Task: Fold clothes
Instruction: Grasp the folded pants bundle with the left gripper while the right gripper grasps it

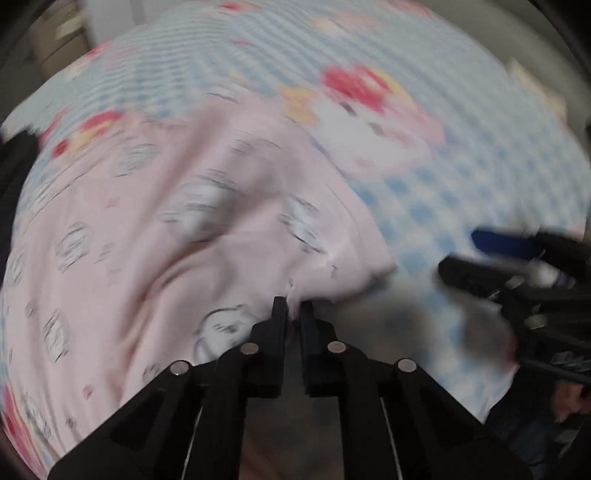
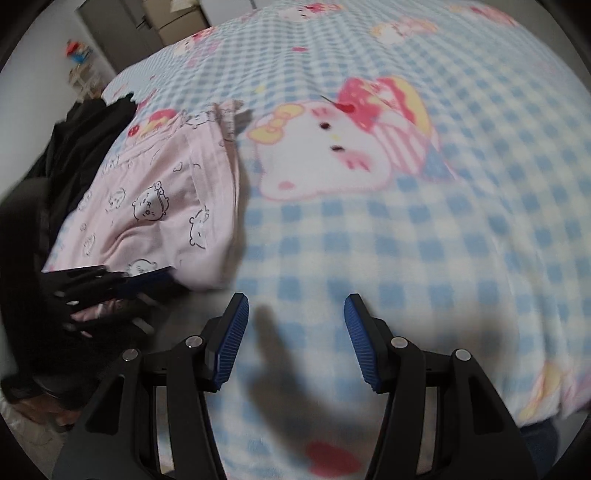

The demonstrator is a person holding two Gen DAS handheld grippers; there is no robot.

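spread wide across both views: a blue-and-white checked blanket with cartoon cat prints, covering the bed. lay on its left part: a pink garment printed with small line-drawn faces, wrinkled, its near edge lifted off the blanket; seen again in the right wrist view as a flat folded panel with a straight right-hand edge. piled just beyond the garment's far-left side: dark clothing, touching or overlapping the blanket's edge. stood against the wall at upper left: cardboard boxes, well apart from the garment.

pinched on the pink garment's near edge: the left hand-held gripper, black fingers drawn almost together with a fold of fabric between the tips; appeared blurred at the left of the right wrist view, at the garment's near corner. hovered over bare blanket to the right of the garment: the right hand-held gripper, blue ribbed pads spread wide, nothing between them; showed blurred at the right of the left wrist view, apart from the garment.
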